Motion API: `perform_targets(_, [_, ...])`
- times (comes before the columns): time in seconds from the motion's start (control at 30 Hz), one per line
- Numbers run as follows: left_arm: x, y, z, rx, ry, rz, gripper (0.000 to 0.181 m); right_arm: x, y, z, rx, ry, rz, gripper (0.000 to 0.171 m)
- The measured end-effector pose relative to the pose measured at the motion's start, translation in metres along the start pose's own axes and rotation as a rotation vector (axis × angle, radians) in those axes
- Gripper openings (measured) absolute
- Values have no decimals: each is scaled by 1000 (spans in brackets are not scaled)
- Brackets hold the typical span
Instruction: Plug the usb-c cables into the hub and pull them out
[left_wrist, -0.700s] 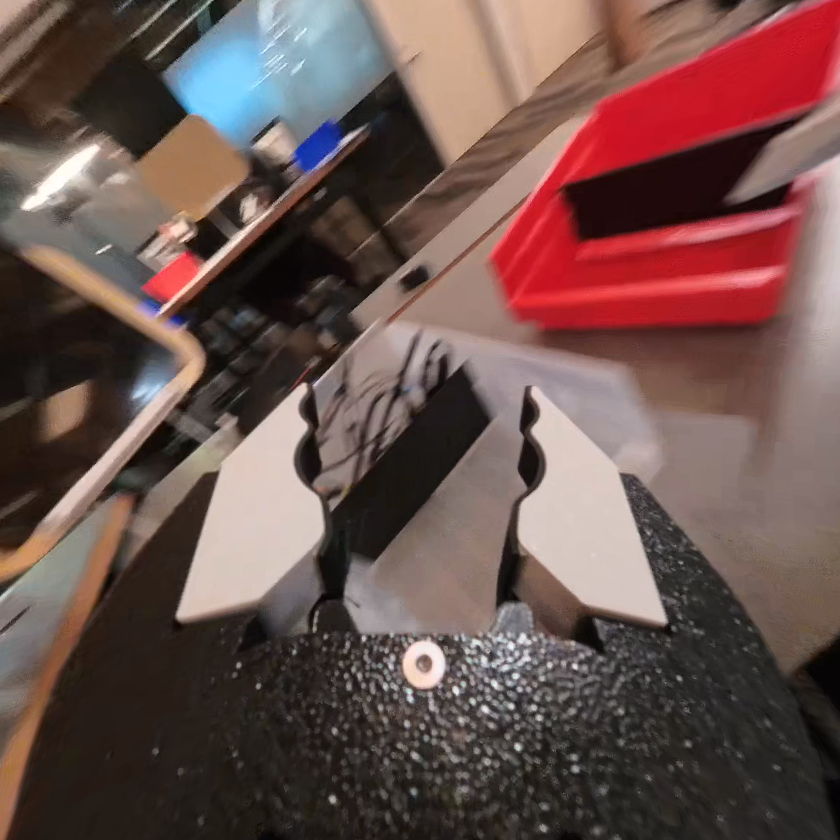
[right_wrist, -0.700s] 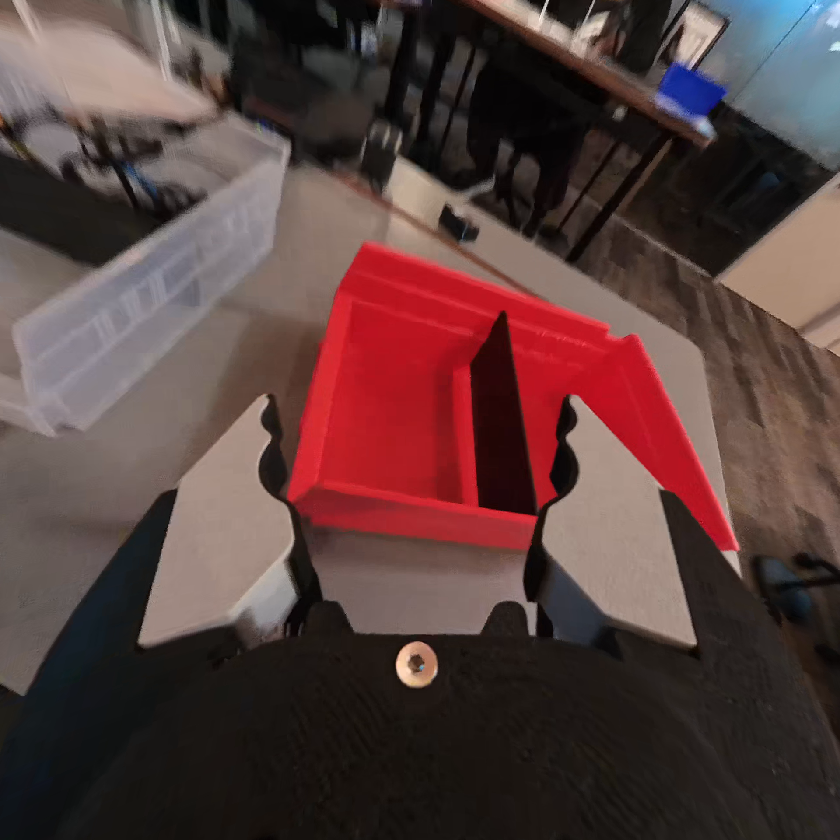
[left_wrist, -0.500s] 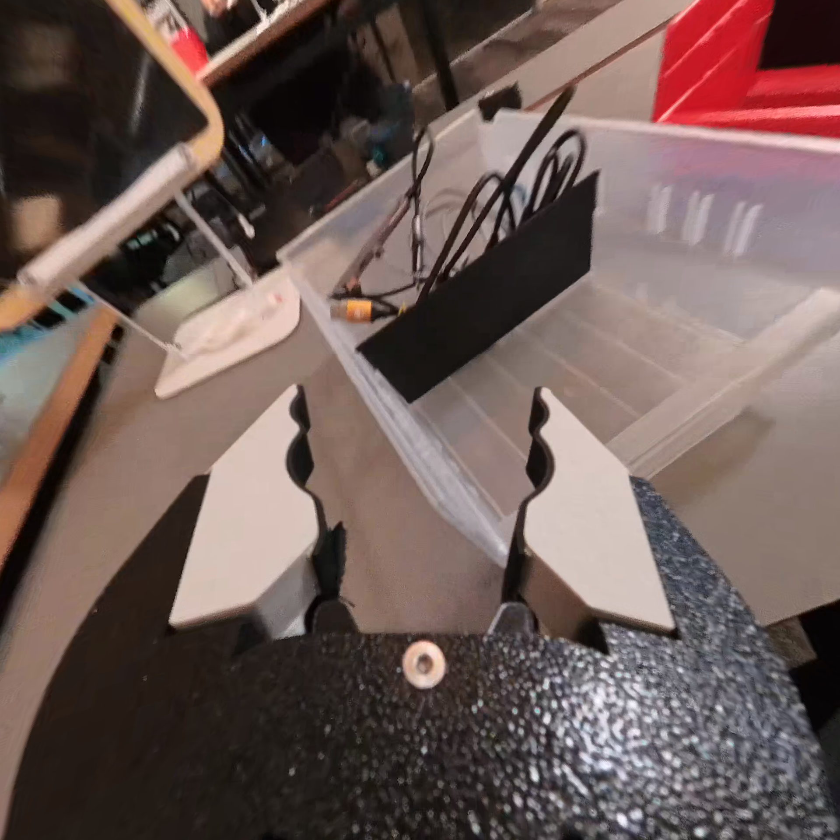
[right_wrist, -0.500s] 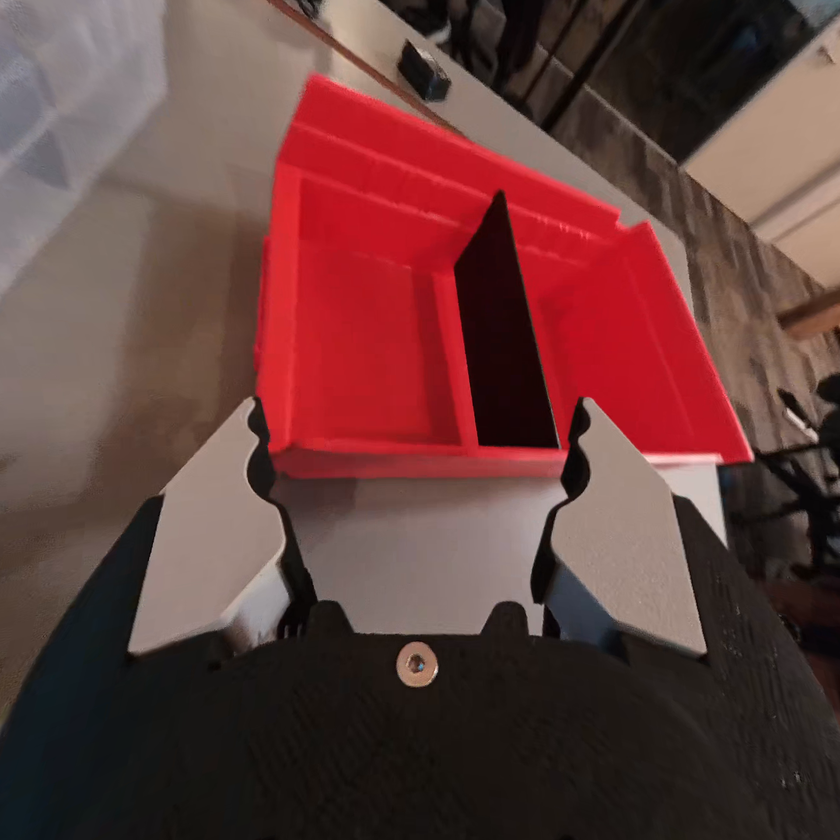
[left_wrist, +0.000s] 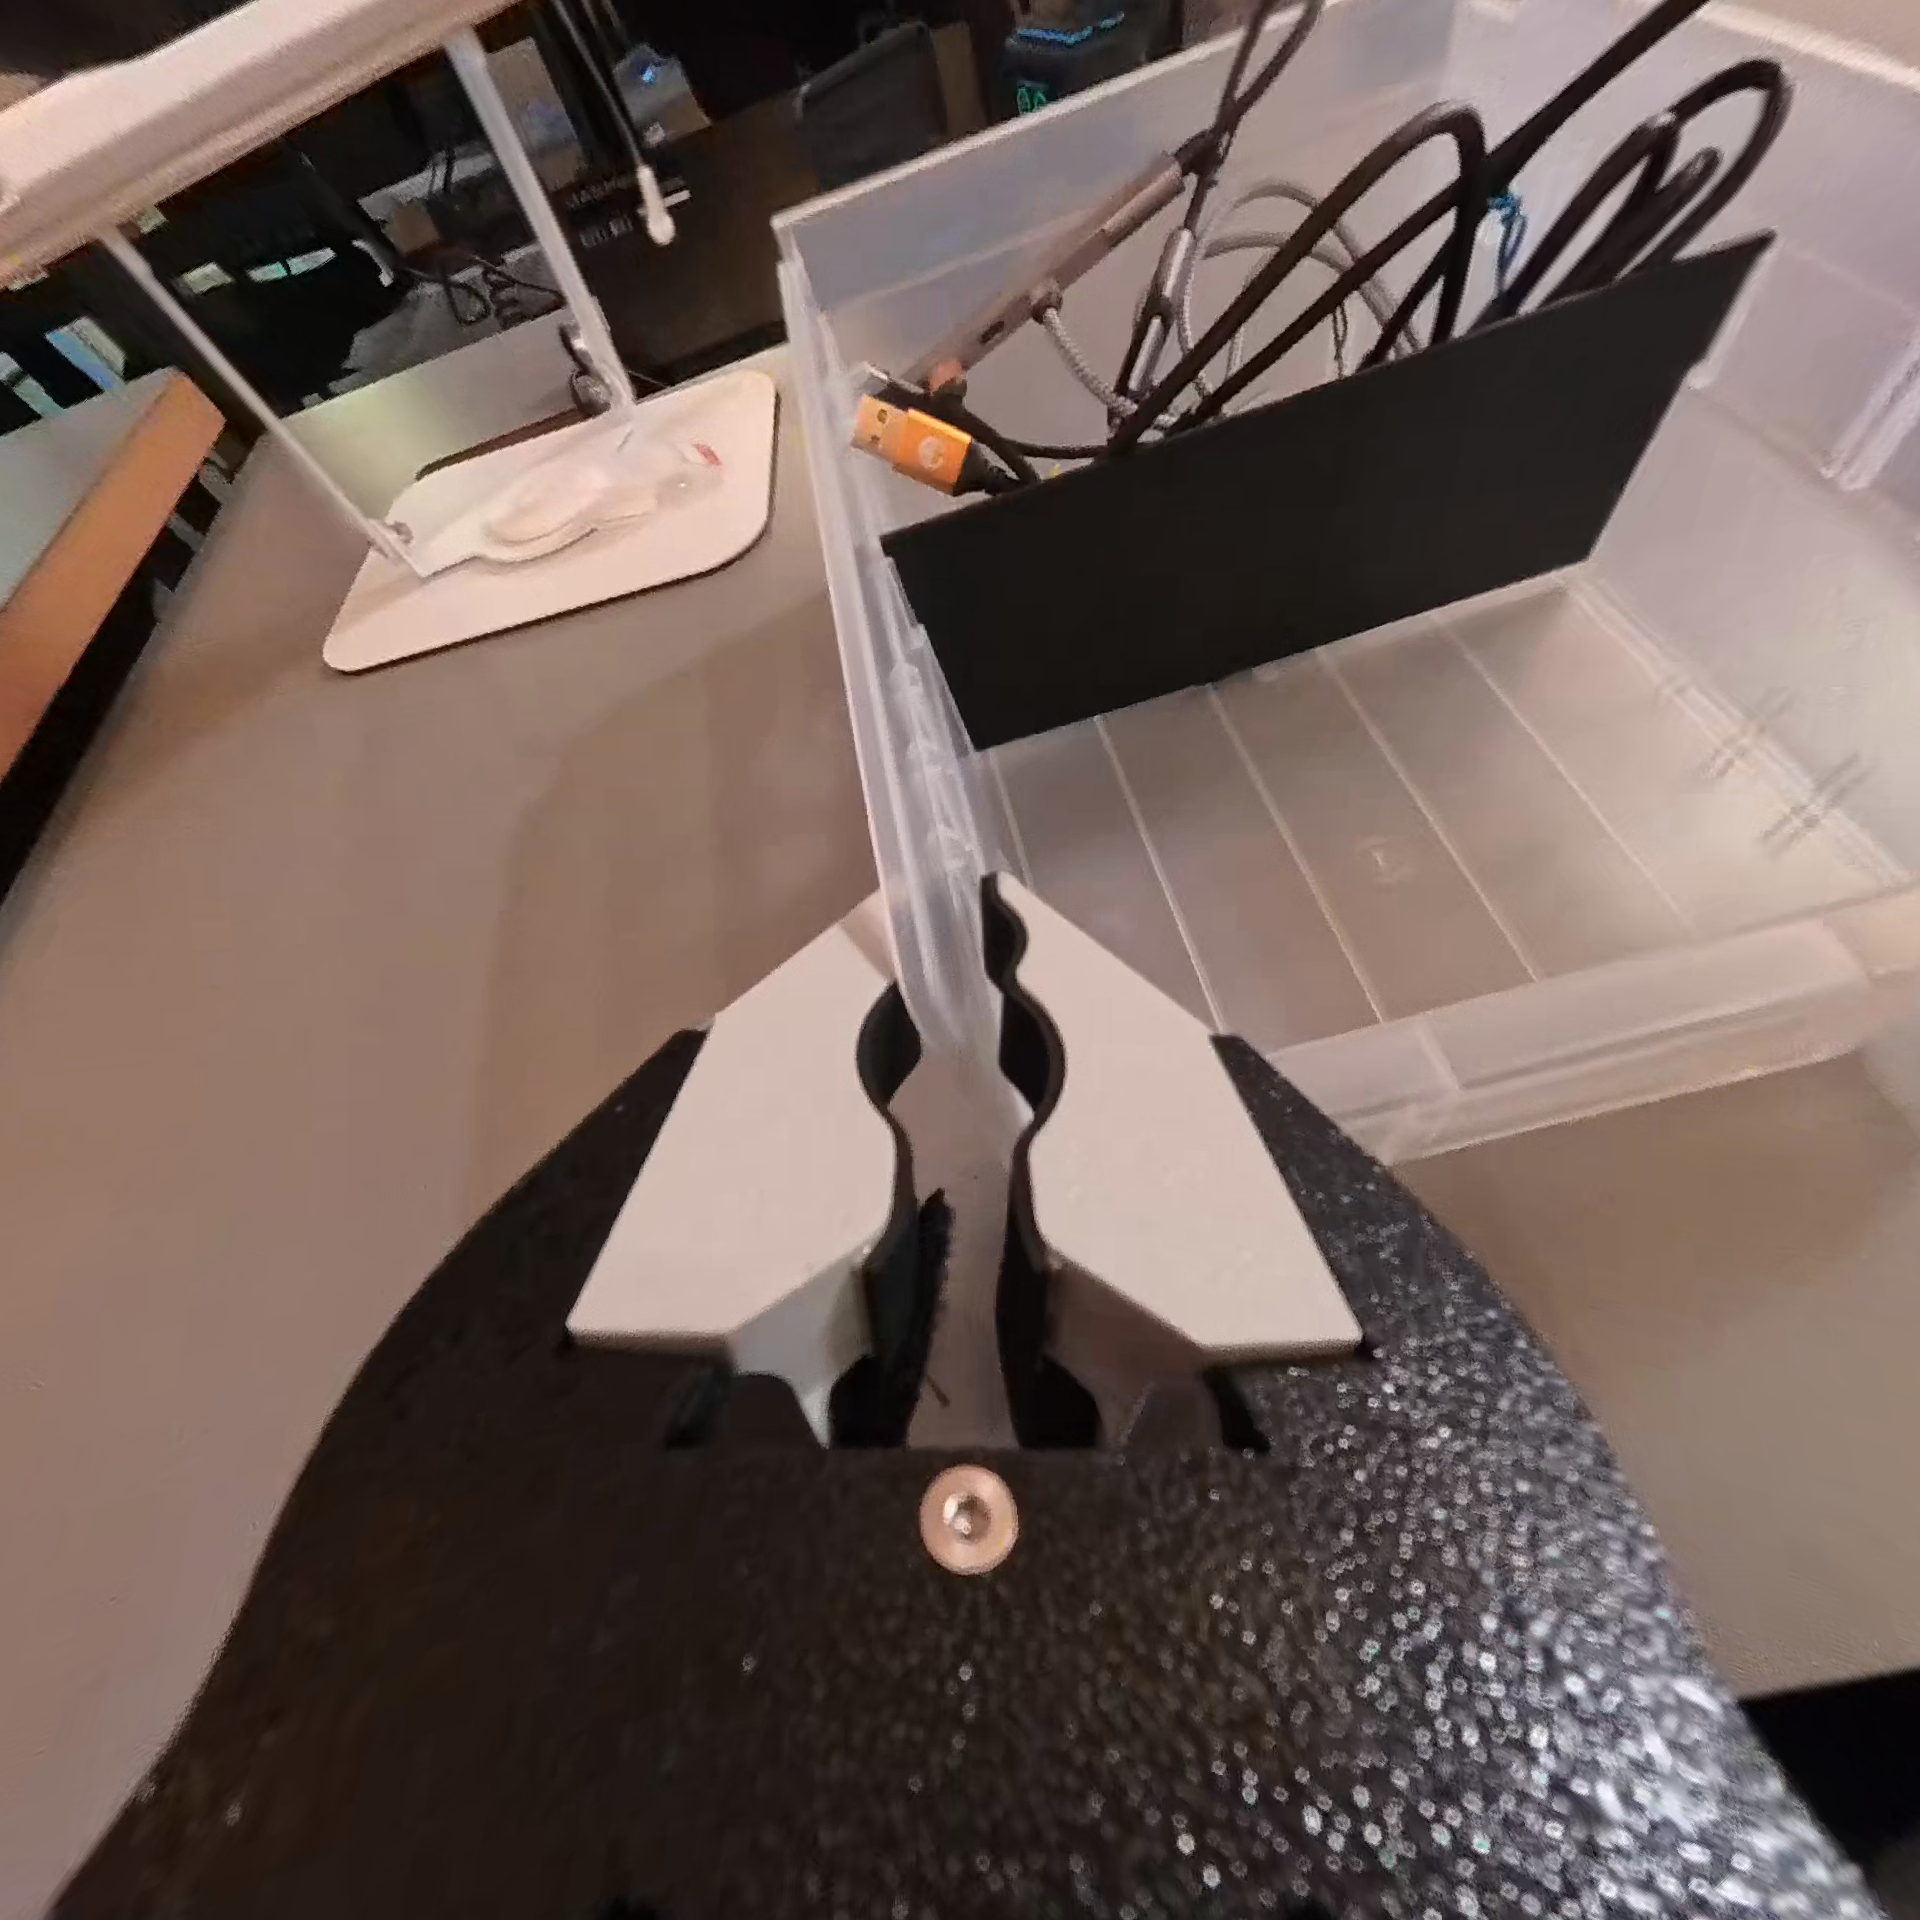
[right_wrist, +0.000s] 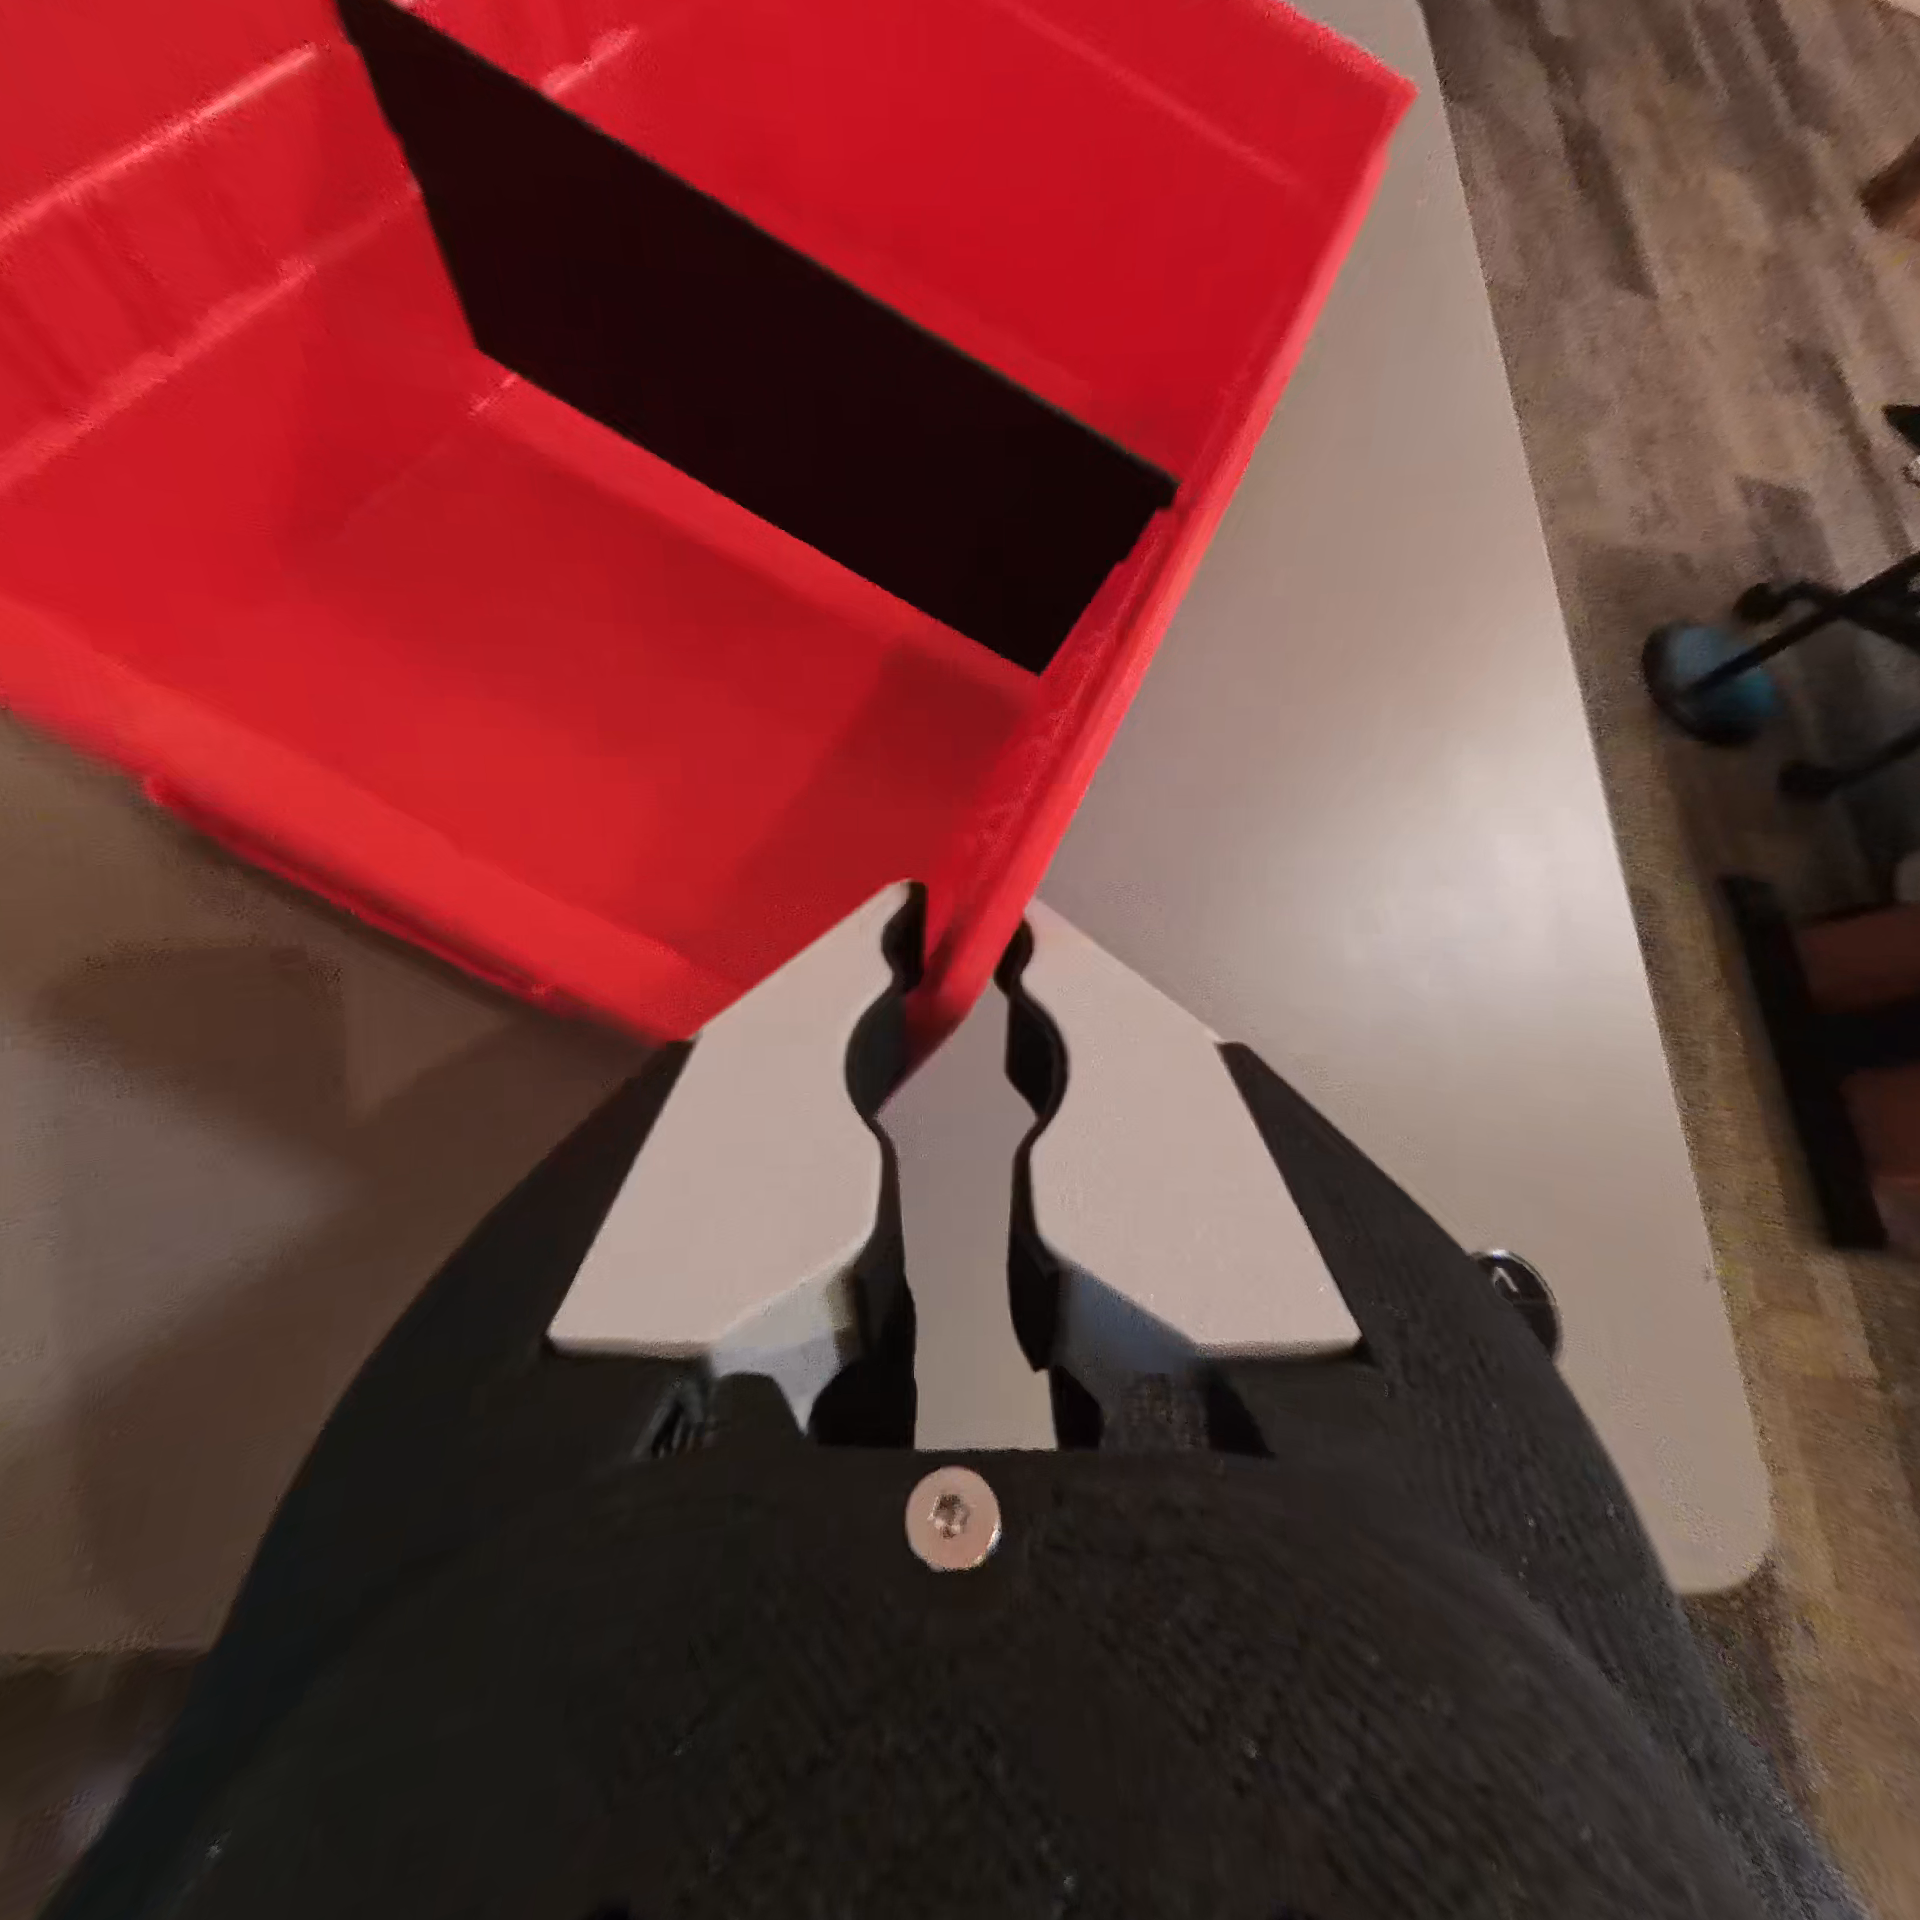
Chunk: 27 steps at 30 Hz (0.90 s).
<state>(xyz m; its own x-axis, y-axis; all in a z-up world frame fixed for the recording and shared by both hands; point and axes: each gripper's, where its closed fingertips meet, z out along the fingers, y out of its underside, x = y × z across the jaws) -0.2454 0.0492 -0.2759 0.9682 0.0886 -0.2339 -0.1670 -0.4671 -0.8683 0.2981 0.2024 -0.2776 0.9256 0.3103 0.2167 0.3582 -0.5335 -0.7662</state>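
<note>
In the left wrist view a clear plastic bin (left_wrist: 1558, 894) holds a black divider (left_wrist: 1299, 540). Behind the divider lie black and braided cables (left_wrist: 1351, 260), one with an orange plug (left_wrist: 914, 447), and a grey hub (left_wrist: 1070, 249) leaning against the wall. My left gripper (left_wrist: 951, 945) is shut on the clear bin's near left wall. In the right wrist view my right gripper (right_wrist: 961, 935) is shut on the near right corner wall of a red bin (right_wrist: 468, 675), which holds a black divider (right_wrist: 779, 405) and nothing else I can see.
A white stand base (left_wrist: 561, 520) with clear legs sits left of the clear bin on the grey table (left_wrist: 364, 935). The table's right edge (right_wrist: 1621, 935) runs close beside the red bin, with floor and a wheeled stand (right_wrist: 1745, 665) beyond. About 55 cm separates my left fingertips from my right.
Both grippers moved forward and down to the bin walls and closed on them; they were open before. The left came to the clear bin's side wall, the right to the red bin's corner.
</note>
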Motion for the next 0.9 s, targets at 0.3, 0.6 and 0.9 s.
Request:
perform_targets(0.3, [-55, 22, -15, -6, -51, -121, 4, 30, 16, -8, -19, -36, 32, 6])
perform_targets(0.6, [-113, 45, -30, -10, -130, -233, 3, 50, 38, -30, -61, -91, 96, 5])
perform_targets(0.9, [-132, -29, -76, 242, -156, -87, 35, -26, -102, -120, 454, -136, -59, 54])
